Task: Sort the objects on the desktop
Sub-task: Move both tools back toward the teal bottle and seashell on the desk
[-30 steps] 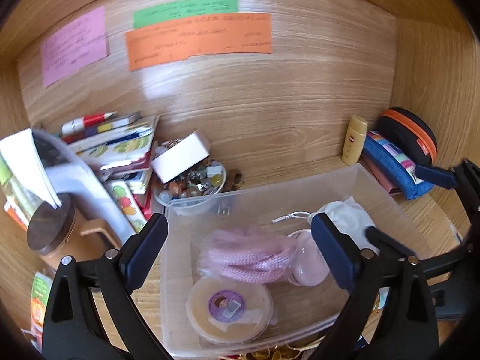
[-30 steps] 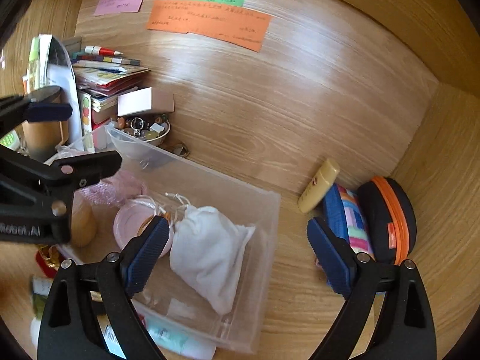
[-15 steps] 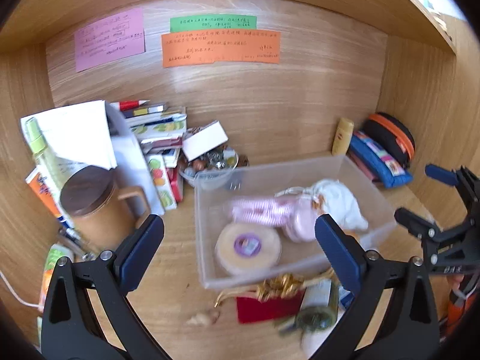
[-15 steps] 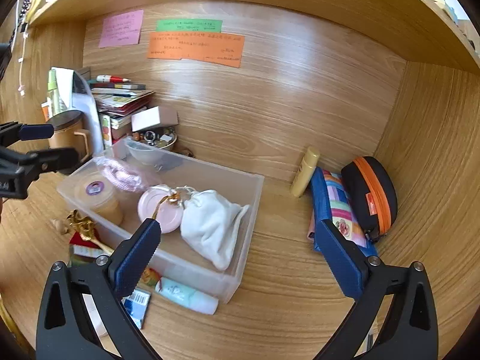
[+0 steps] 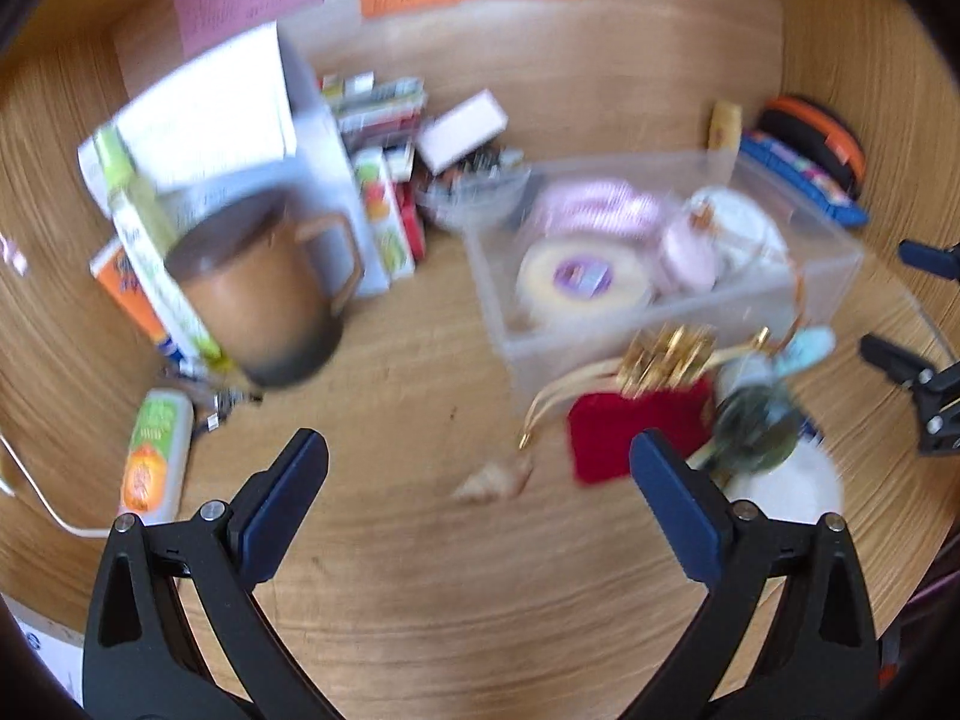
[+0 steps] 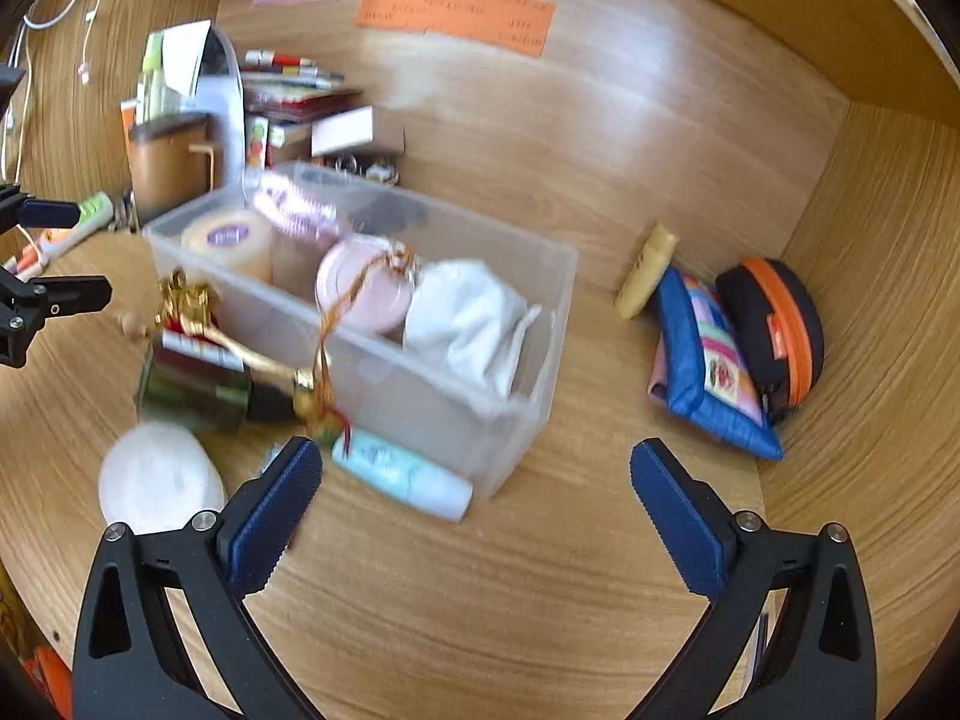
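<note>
Two grippers, both jaws wide, nothing between: left gripper over bare desk; right gripper near front of clear bin.

Task things: loose clutter near bin's front wall: dark bottle lying down, gold ribbon, pale tube touching bin, white round pad.

Risks: bottle may roll if nudged; ribbon could snag on jaw; left-side mug close to reach path.

Writing: wall notes blurred, unreadable.

Motion-blurred brown mug
</note>
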Demonstrator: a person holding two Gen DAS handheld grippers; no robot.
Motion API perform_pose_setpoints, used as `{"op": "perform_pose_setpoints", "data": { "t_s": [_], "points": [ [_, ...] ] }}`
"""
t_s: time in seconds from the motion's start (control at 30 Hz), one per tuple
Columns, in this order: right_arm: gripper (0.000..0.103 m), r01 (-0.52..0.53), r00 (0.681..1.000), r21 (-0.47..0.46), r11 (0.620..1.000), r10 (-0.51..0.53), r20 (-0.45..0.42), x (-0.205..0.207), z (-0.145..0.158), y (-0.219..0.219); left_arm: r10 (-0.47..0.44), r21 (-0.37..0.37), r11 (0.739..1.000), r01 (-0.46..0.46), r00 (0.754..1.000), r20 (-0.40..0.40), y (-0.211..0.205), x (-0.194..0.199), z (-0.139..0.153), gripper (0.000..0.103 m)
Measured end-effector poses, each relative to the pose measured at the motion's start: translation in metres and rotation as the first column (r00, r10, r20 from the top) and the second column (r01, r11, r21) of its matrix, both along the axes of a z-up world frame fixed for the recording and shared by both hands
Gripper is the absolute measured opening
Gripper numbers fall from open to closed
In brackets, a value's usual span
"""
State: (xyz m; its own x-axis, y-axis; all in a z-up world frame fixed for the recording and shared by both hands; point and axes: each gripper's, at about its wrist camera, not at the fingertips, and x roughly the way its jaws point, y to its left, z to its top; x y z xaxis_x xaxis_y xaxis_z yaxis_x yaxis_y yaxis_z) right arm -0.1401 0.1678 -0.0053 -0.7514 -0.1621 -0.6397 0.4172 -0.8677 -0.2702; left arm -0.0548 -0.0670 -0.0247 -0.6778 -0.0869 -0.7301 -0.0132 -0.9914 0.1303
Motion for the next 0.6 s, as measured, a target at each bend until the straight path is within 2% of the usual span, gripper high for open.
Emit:
{"op": "perform_pose_setpoints", "data": {
  "t_s": [0.23, 0.43, 0.6],
  "points": [
    [0.103, -0.013, 0.989, -0.020, 1.000, 0.015, 0.145, -0.015, -0.024, 0.002, 0.023, 0.006, 1.000, -0.024, 0.998, 0.050, -0.017, 0.000, -0.024, 0.102],
    [0.103, 0.013, 0.973, -0.033, 0.999, -0.005, 0.231, -0.030, -0.041, 0.000, 0.035, 0.023, 0.999, -0.037, 0.996, 0.085, -0.028, -0.010, -0.036, 0.102],
    [0.103, 0.050, 0.964, -0.067, 0.997, -0.031, 0.264, -0.037, -0.043, 0.000, 0.034, 0.018, 0.999, -0.035, 0.996, 0.082, -0.033, -0.018, -0.043, 0.102]
  ]
}}
